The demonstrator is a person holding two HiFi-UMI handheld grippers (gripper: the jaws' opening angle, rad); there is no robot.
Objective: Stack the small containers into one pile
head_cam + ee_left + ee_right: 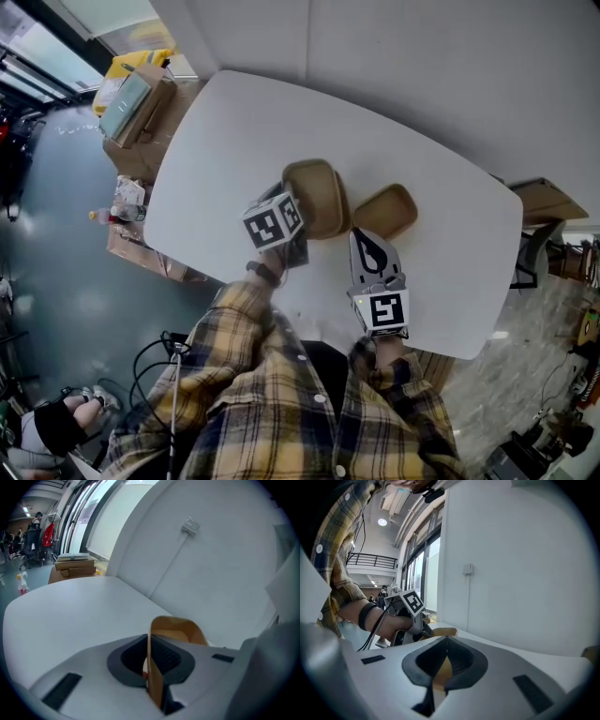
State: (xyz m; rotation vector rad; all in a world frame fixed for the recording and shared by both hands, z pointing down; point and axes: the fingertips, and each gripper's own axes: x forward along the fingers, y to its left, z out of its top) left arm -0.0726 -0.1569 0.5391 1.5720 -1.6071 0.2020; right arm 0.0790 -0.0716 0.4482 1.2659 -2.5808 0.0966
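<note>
Left gripper [151, 665] pinches a brown container [177, 630] by its rim; right gripper [444, 660] closed, empty

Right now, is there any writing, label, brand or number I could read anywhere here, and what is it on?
No readable words or numbers anywhere.
Left cube and right cube: black-and-white square patterns only, no letters.
Bottle beside the table: label too small to read.
Cardboard boxes: any print too small to read.
Left container and right container: plain brown, unmarked.
</note>
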